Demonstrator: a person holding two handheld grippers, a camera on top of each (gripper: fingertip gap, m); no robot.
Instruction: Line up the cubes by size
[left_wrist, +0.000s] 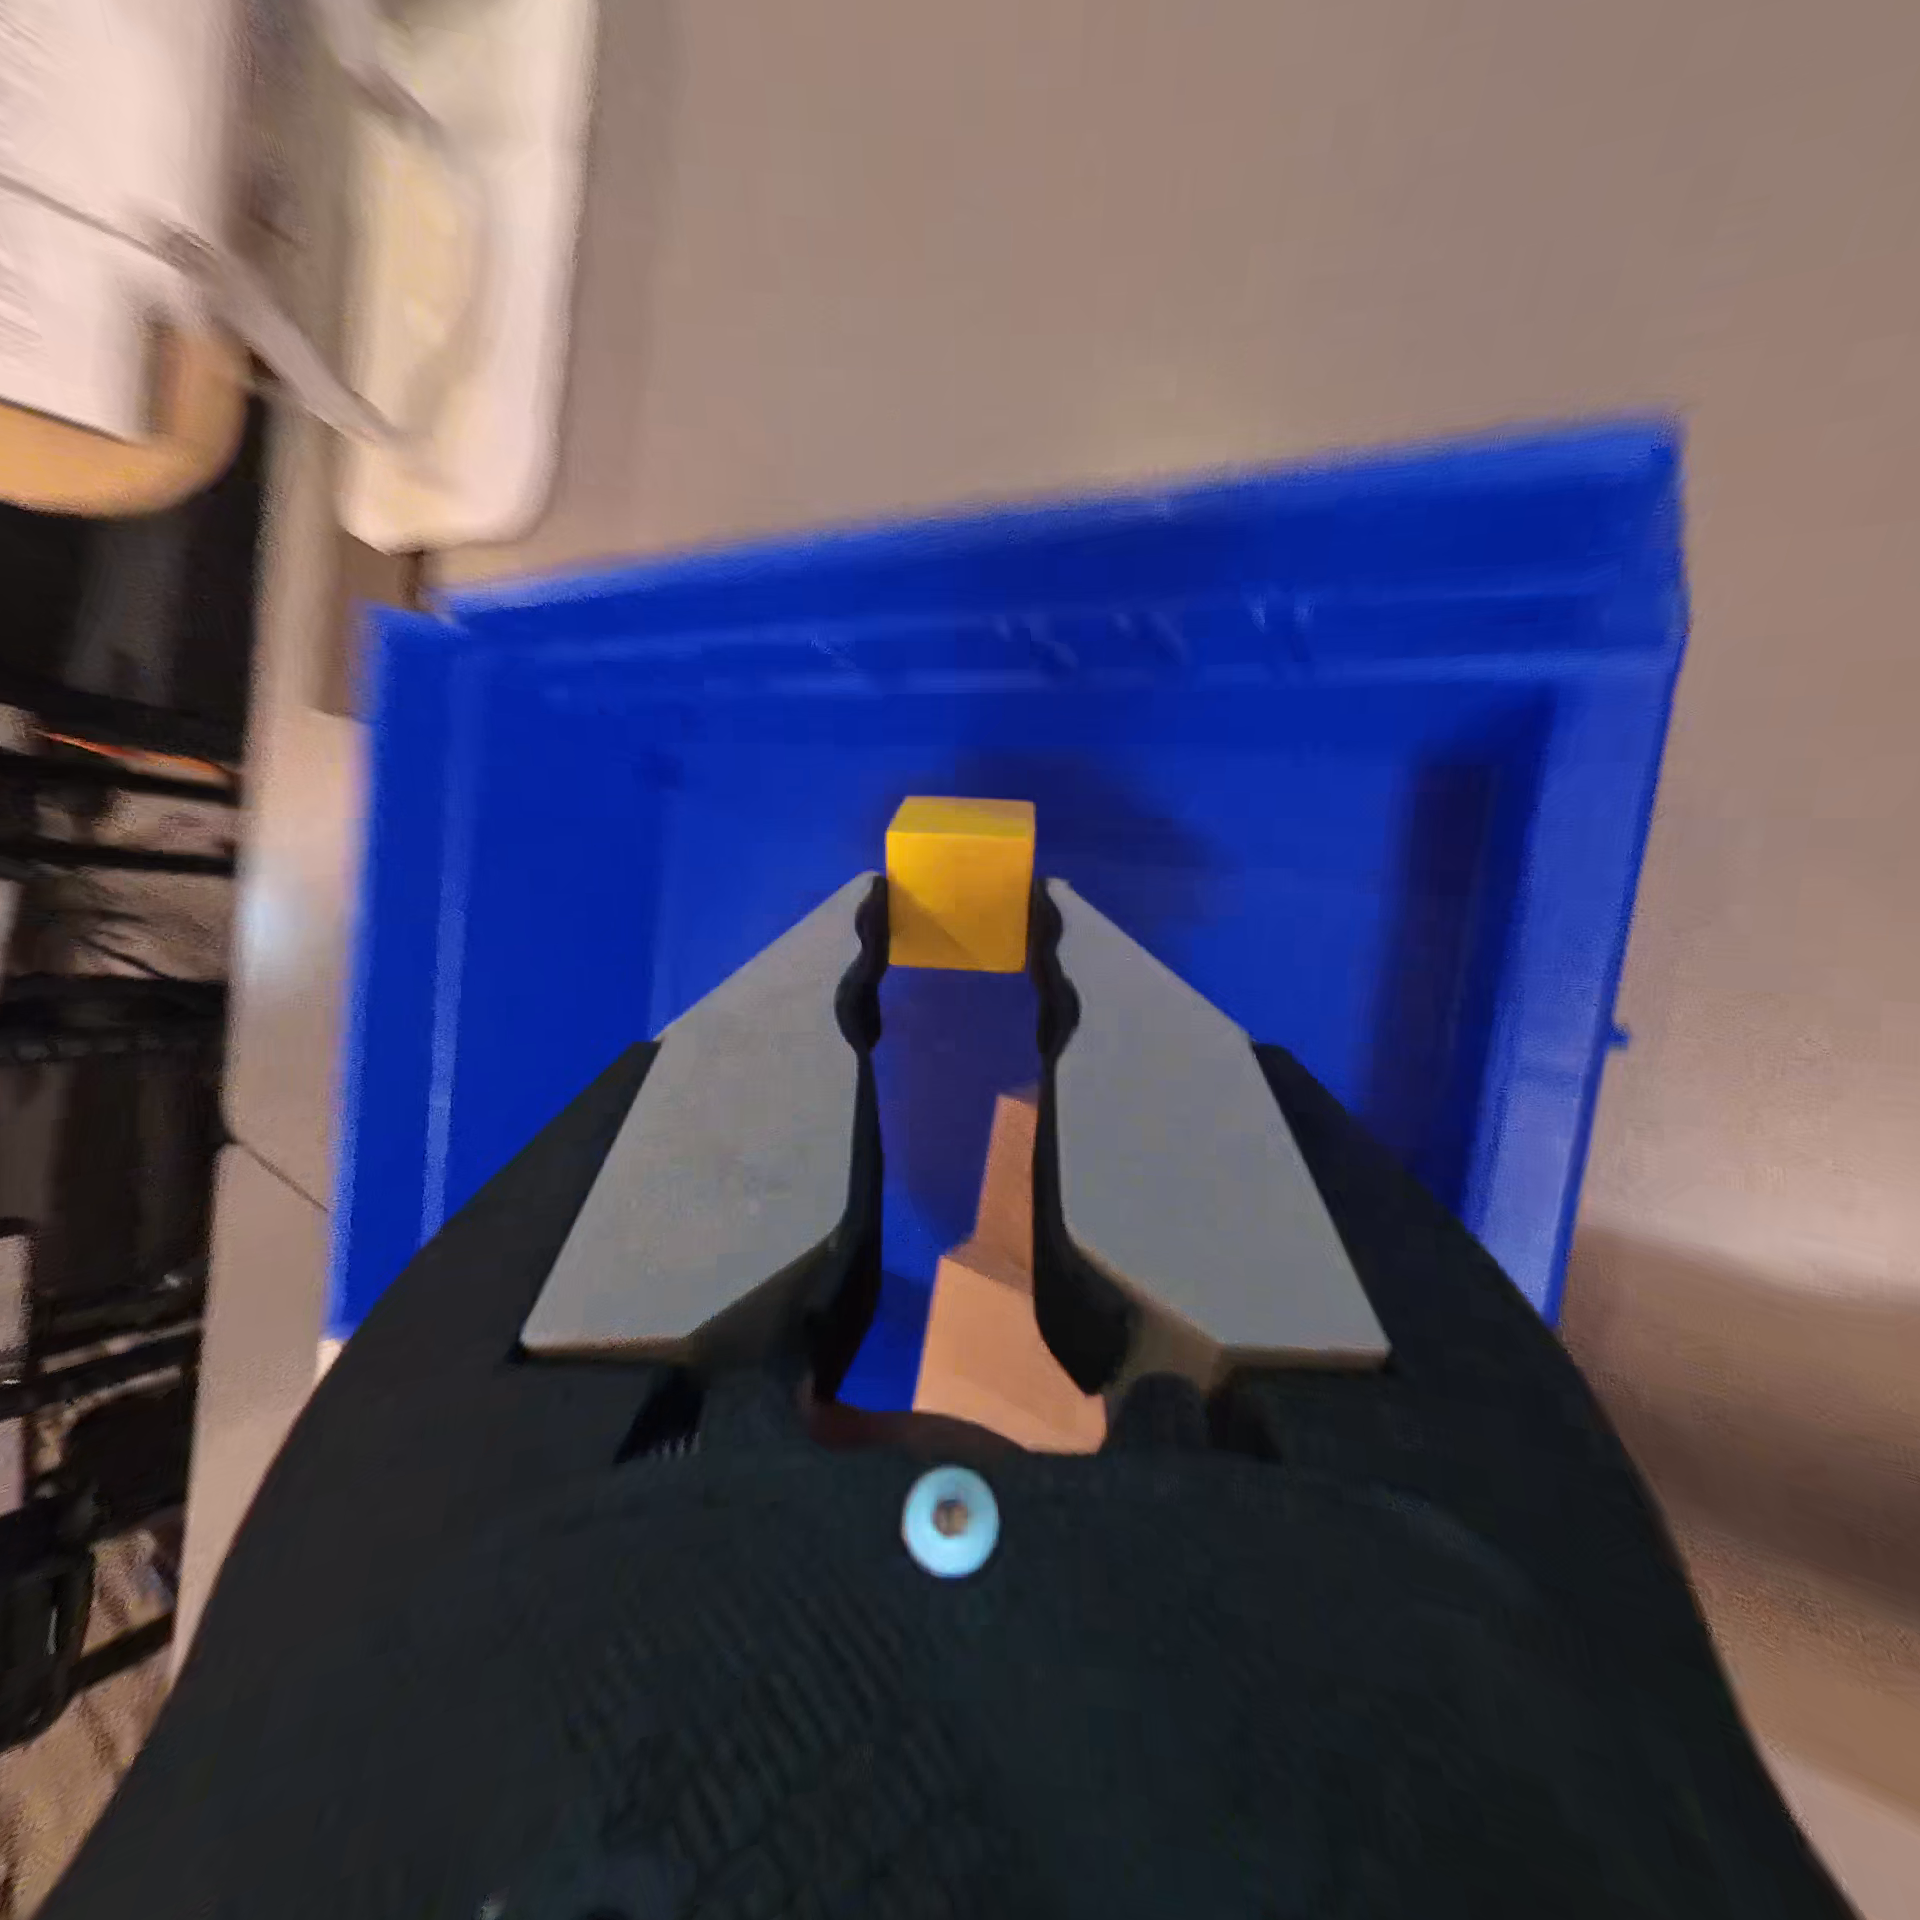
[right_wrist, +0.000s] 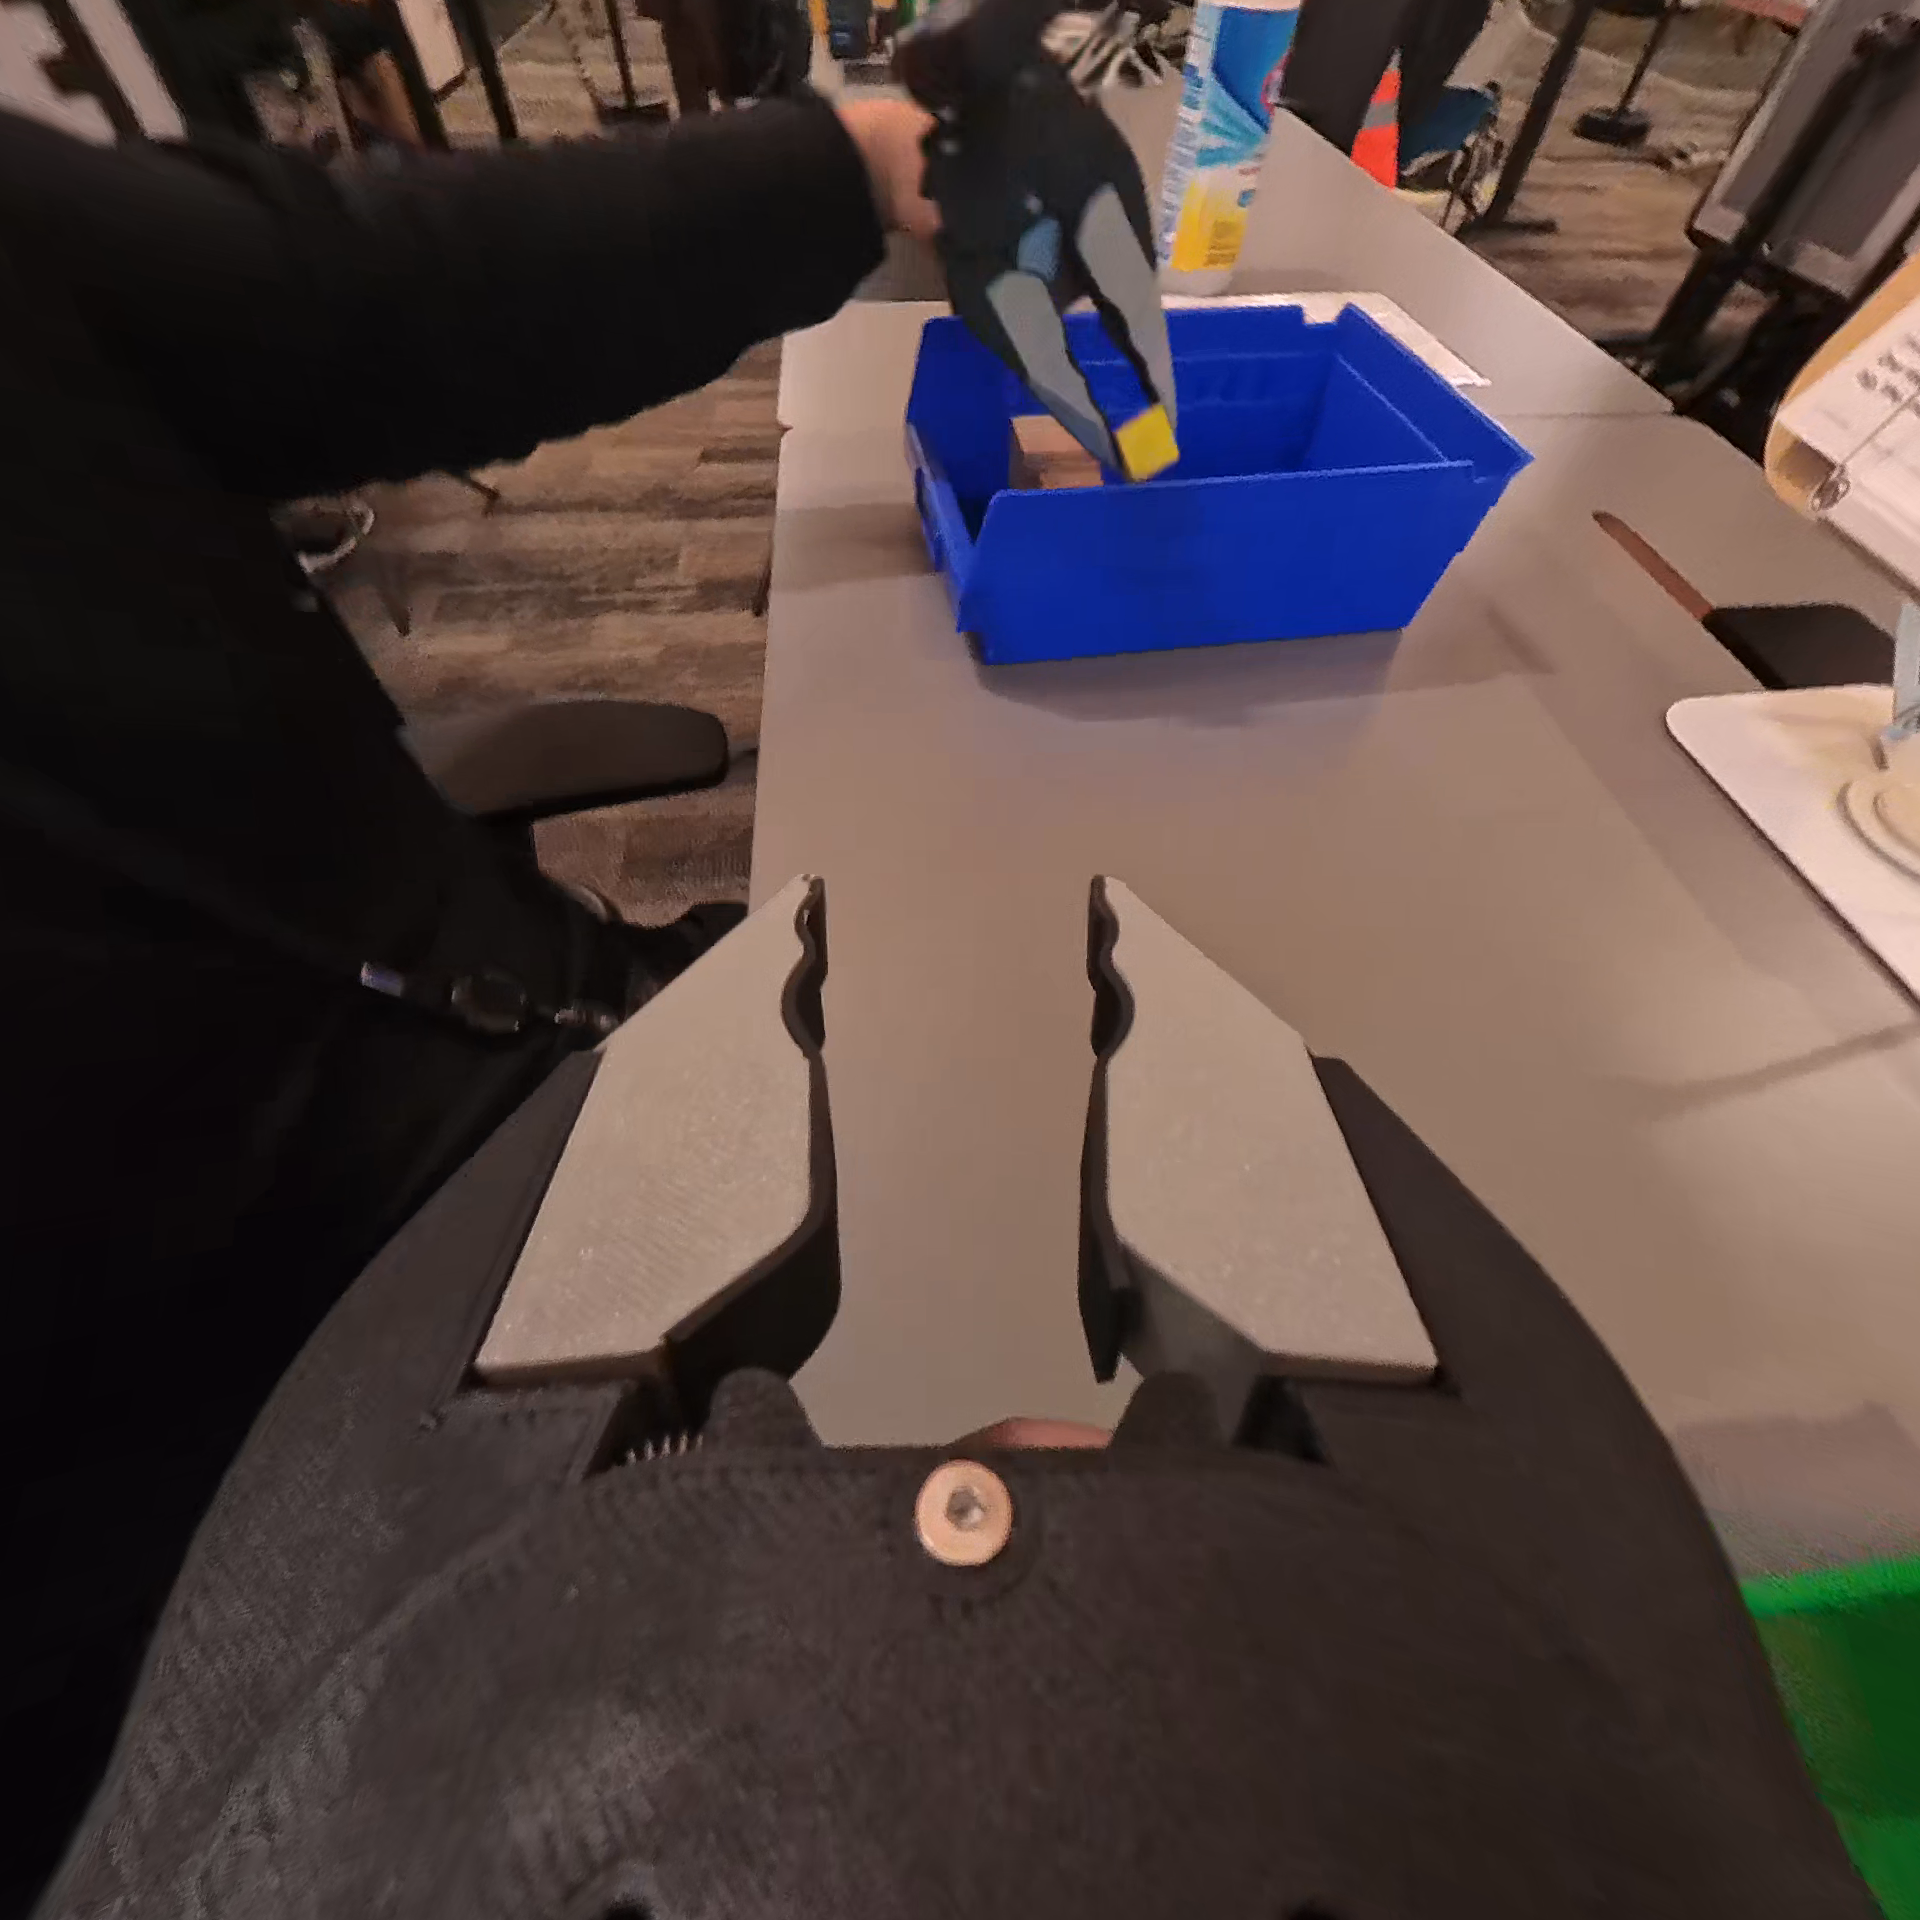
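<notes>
While the left gripper hangs over the blue bin, its jaws are clamped on the yellow cube — pinched right at the tips. Wooden cube sits below in the bin. Right gripper jaws apart — only grey worktop between them.

Left gripper angled down, arm in black sleeve extended, fingers clamped. Right gripper low, level, fingers spread apart.

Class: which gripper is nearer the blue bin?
Left. The left gripper is over the blue bin, holding the yellow cube; the right gripper hovers open over the table, well short of it.
</notes>
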